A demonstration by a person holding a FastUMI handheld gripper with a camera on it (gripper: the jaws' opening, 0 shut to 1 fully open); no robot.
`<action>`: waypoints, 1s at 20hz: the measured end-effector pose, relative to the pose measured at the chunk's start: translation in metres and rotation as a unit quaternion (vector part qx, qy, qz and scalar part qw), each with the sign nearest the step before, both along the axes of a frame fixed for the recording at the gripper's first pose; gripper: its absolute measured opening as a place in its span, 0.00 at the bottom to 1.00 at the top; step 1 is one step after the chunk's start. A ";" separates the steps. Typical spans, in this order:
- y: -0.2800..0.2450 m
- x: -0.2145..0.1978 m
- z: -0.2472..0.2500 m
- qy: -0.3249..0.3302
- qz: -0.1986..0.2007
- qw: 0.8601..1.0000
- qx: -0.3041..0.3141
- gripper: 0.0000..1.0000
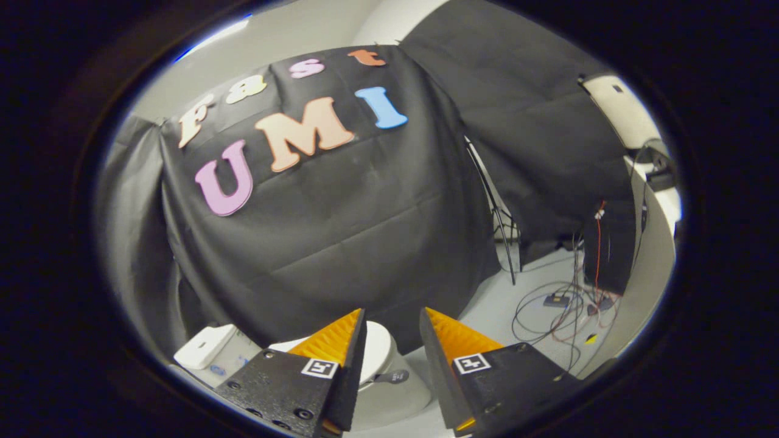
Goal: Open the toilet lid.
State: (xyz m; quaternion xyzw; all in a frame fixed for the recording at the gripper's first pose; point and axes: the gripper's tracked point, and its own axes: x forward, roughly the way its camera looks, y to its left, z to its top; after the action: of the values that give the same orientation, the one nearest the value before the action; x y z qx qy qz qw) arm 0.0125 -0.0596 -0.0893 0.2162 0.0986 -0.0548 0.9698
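Note:
A white toilet sits low beneath the gripper, in front of the black cloth wall. Its tank (204,347) shows beside the left finger, and its rounded white lid (380,353) lies down over the bowl, partly hidden behind that finger. A small dark tab (392,377) sticks out at the lid's front edge, over the white bowl body (395,404). My gripper (392,311) hangs above the toilet, open, with nothing between its fingers and a clear gap to the lid below.
Tangled cables and small boxes (560,304) lie on the pale floor to the right of the toilet. A thin black stand (494,213) leans by the cloth's edge. A curved white panel (648,274) rises at the far right.

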 end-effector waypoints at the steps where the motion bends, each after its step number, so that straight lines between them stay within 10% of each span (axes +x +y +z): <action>1: -0.001 0.003 -0.007 0.004 -0.003 1.000 0.016 0.54; 8: -0.010 0.019 -0.058 0.016 -0.028 0.984 0.175 0.54; 20: 0.011 0.065 -0.177 0.057 -0.050 0.915 0.396 0.49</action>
State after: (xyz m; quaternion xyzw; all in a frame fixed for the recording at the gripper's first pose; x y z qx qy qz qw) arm 0.0777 -0.0485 -0.2664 0.5841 0.1569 -0.0720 0.7931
